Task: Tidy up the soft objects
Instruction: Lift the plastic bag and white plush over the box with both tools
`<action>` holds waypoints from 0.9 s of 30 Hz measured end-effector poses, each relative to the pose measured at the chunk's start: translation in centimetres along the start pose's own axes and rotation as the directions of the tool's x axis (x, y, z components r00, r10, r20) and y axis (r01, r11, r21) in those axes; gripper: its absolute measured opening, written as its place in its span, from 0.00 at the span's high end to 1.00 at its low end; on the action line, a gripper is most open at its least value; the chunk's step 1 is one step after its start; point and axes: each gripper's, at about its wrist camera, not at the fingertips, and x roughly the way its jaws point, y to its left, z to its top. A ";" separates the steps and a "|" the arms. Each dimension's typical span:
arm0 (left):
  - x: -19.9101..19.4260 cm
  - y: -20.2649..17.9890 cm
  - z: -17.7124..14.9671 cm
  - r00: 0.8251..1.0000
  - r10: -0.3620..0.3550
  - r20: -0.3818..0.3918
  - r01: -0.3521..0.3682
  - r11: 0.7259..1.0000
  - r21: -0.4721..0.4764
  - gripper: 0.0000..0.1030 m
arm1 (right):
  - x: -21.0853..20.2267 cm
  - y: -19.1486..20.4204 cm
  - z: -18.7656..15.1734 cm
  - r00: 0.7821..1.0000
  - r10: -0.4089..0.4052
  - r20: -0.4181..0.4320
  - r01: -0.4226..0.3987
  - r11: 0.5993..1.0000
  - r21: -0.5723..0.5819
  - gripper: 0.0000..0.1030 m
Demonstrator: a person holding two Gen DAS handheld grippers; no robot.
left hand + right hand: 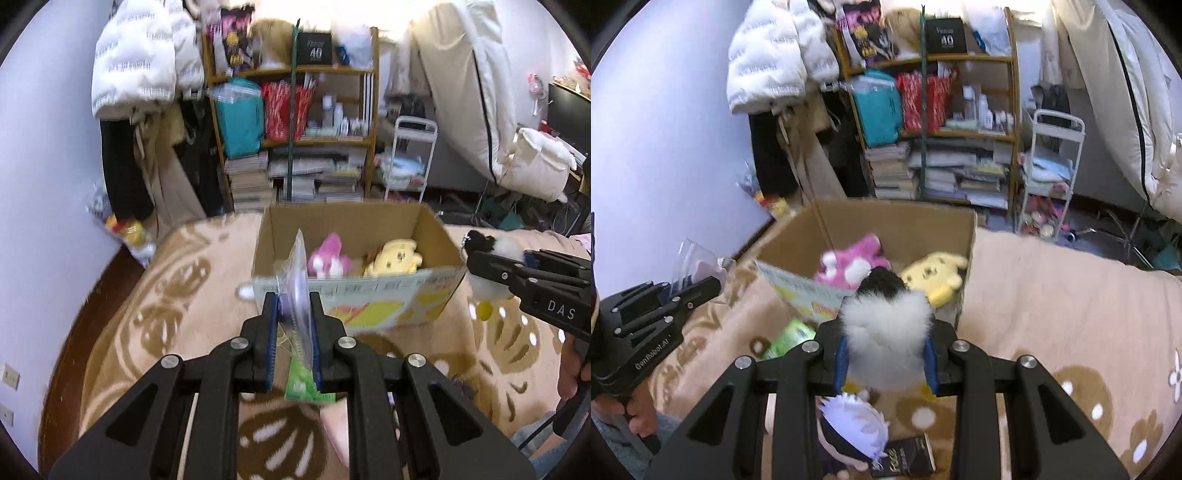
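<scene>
An open cardboard box [432, 236] stands on the blanket-covered bed and holds a pink plush [327, 256] and a yellow plush [393, 258]. My left gripper [293, 317] is shut on a clear plastic packet [295, 284] just in front of the box. My right gripper [886, 354] is shut on a fluffy black-and-white plush [886, 328] near the box's front corner; it also shows in the left wrist view [491, 251]. The box [897, 221], pink plush [849, 264] and yellow plush [934, 275] also show in the right wrist view.
A beige patterned blanket [1052, 302] covers the bed. A green packet [790, 338], a white-haired doll [853, 428] and a dark box [908, 458] lie on it below my right gripper. A cluttered shelf [295, 129] and a white cart [410, 158] stand behind.
</scene>
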 end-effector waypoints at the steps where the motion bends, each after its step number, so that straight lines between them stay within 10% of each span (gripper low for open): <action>1: -0.3 -0.1 0.3 1.000 0.002 0.023 -0.003 1.000 0.005 0.85 | 0.0 0.0 0.2 1.000 -0.005 0.010 0.005 1.000 -0.004 0.67; 18: -0.8 0.1 5.6 0.960 0.067 0.272 -0.062 0.998 -0.029 0.85 | -2.1 -0.9 4.4 0.981 -0.060 0.185 0.067 0.997 -0.029 0.67; 27: 2.0 -0.9 5.5 0.969 0.039 0.243 -0.043 0.999 0.011 0.85 | 0.2 -1.2 5.6 0.983 -0.049 0.177 0.054 0.998 -0.028 0.66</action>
